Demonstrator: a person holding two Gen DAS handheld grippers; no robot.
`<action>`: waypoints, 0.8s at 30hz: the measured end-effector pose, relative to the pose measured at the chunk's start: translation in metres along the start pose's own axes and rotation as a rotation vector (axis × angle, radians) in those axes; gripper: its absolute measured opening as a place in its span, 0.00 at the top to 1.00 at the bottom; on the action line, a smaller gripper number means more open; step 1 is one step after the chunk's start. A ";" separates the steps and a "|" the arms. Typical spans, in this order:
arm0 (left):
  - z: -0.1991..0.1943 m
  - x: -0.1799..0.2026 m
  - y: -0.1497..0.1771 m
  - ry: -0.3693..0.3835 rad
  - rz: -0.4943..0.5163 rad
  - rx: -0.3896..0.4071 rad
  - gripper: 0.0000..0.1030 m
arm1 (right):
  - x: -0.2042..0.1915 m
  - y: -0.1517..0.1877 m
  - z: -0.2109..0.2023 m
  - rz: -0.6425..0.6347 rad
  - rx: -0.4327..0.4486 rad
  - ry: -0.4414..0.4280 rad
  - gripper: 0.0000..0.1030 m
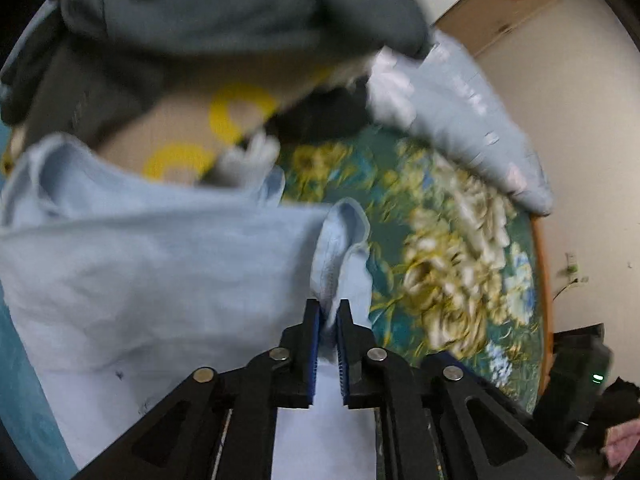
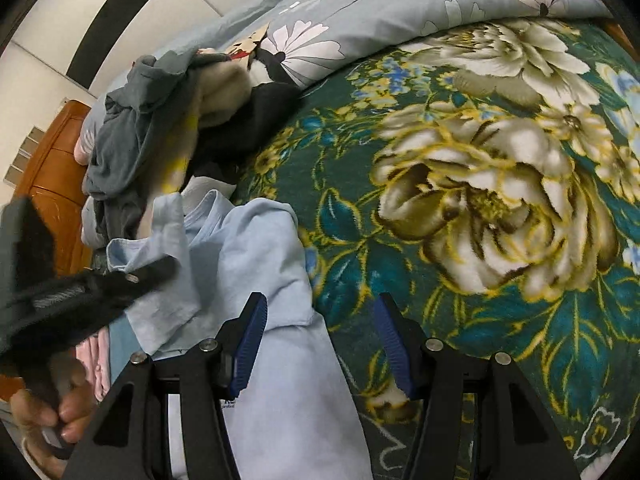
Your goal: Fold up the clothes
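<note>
Shirt: my light-blue shirt [image 1: 160, 264] lies on the bed, its body toward the pile side and one end running down under my right gripper; it is only part spread, so I judge the fold not yet begun in earnest.
Left gripper: my left gripper [image 1: 329, 312] has a bunched hem or cuff of the shirt between its blue pads, the jaws narrow; whether the pads press the cloth I cannot tell, as this view is blurred.
Why held so: I judge an edge held like this lets me draw that side out flat.
Right gripper: my right gripper [image 2: 320, 312] stands half open and empty, one finger over the shirt, the other over the blanket [image 2: 500, 160].
Pile: unfolded clothes [image 2: 160, 120], grey, cream and dark, are heaped just beyond the shirt, touching its far part.
Quilt: a pale flowered quilt [image 2: 380, 8] is banked along the far side of the bed.
Open room: the flowered blanket to the right of the shirt is bare, good room for laying it out.
Edges: a wooden bed rim [image 1: 543, 280] borders the blanket; the wall lies beyond.
</note>
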State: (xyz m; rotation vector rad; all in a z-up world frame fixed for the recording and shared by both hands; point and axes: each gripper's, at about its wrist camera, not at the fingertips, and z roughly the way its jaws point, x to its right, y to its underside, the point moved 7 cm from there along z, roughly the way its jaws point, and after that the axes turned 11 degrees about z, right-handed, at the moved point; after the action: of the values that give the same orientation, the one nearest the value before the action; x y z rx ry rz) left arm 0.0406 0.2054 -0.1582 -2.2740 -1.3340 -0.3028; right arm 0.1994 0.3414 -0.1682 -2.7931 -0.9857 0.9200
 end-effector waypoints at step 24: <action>-0.052 -0.172 0.244 -0.160 -0.310 -0.512 0.38 | 0.074 0.171 -0.022 -0.253 -0.434 0.033 0.43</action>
State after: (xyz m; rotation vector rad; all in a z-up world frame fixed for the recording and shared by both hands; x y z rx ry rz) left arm 0.1682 -0.0509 -0.2572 -2.5292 -1.8712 -0.6422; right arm 0.3535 0.2514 -0.2267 -2.8904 -1.6623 0.6932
